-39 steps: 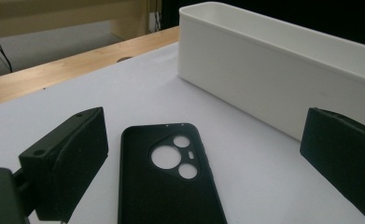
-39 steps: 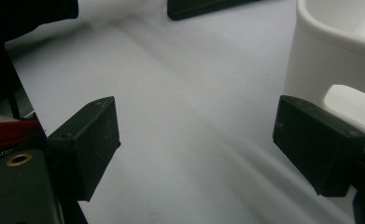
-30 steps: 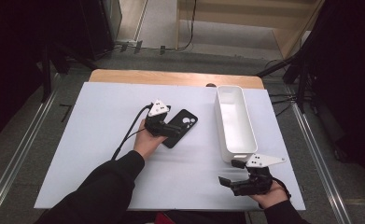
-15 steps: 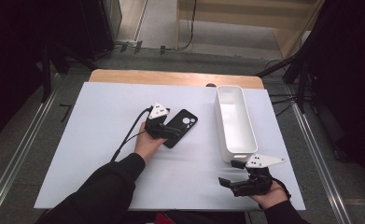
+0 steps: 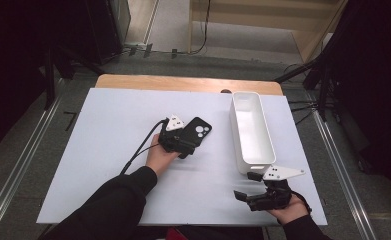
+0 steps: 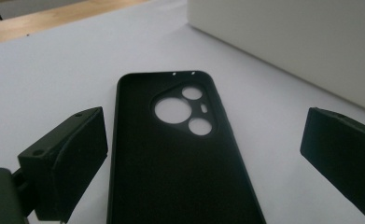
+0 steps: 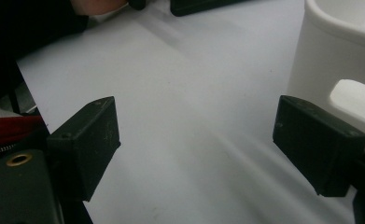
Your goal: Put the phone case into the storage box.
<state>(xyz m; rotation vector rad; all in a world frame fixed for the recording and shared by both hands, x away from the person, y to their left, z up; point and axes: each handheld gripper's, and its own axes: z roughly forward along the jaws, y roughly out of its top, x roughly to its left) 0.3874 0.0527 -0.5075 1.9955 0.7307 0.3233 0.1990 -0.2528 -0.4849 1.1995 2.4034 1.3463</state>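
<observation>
A black phone case [image 5: 199, 130] lies flat on the white table cover [image 5: 108, 130], camera cut-outs toward the far end. My left gripper [image 5: 189, 142] is at its near end, open. In the left gripper view the phone case [image 6: 180, 168] runs up between the two jaws of the left gripper [image 6: 203, 135], which stand wide on either side without touching it. My right gripper [image 5: 246, 186] rests open near the table's front right corner. In the right gripper view, the right gripper [image 7: 199, 119] has nothing between its jaws, only bare cover.
A long white bin [image 5: 253, 131] stands to the right of the case; its wall [image 6: 287, 42] is close behind it and its near end [image 7: 334, 51] is by my right gripper. A wooden table edge [image 5: 183, 82] runs along the back.
My left gripper has sunk a little toward the table around the phone case. The right gripper and the bin have stayed where they were.
</observation>
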